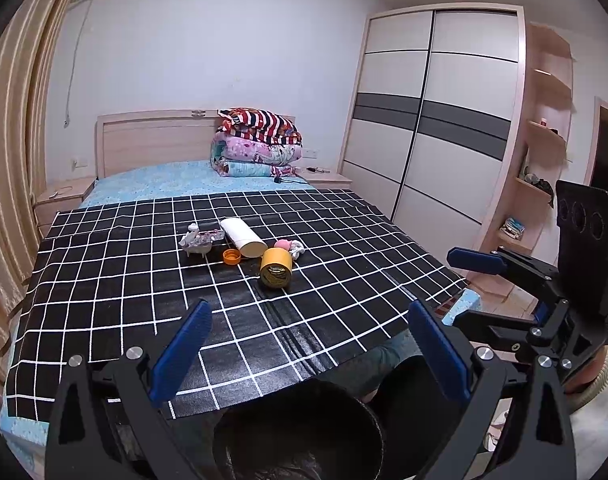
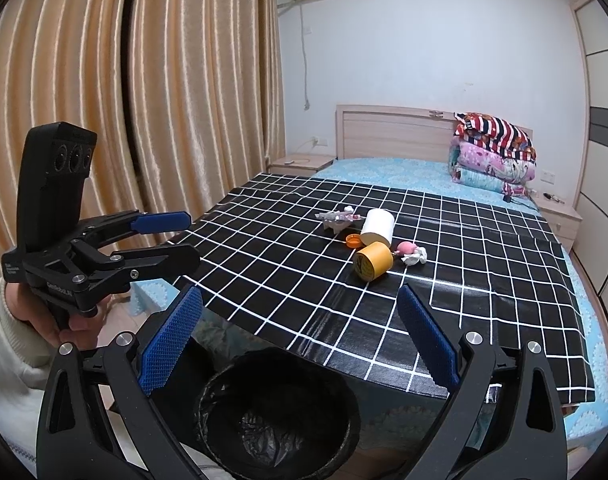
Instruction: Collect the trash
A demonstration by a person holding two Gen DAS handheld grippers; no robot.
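Trash sits mid-cloth in a small cluster: white paper roll (image 2: 378, 227) on its side, yellow tape roll (image 2: 373, 266) just in front, orange cap (image 2: 354, 240) beside them, crumpled clear wrapper (image 2: 338, 218) to the left, pink & white wad (image 2: 412, 254) to the right. Bin (image 2: 278, 412) w/ black liner stands at the bed's foot, below both tools. Left gripper (image 1: 306, 354) fingers wide apart, empty; right gripper (image 2: 300, 346) same. Black checked cloth (image 2: 464, 280) covers a blue bed (image 2: 384, 170); folded quilts (image 2: 492, 152) by headboard. Tan curtains (image 2: 144, 80) one side, wardrobe (image 1: 436, 120) the other.

Right gripper (image 2: 300, 336) gapes over the black bin (image 2: 278, 412) — left gripper (image 2: 176, 240) hovers open, trash cluster (image 2: 370, 242) far ahead.
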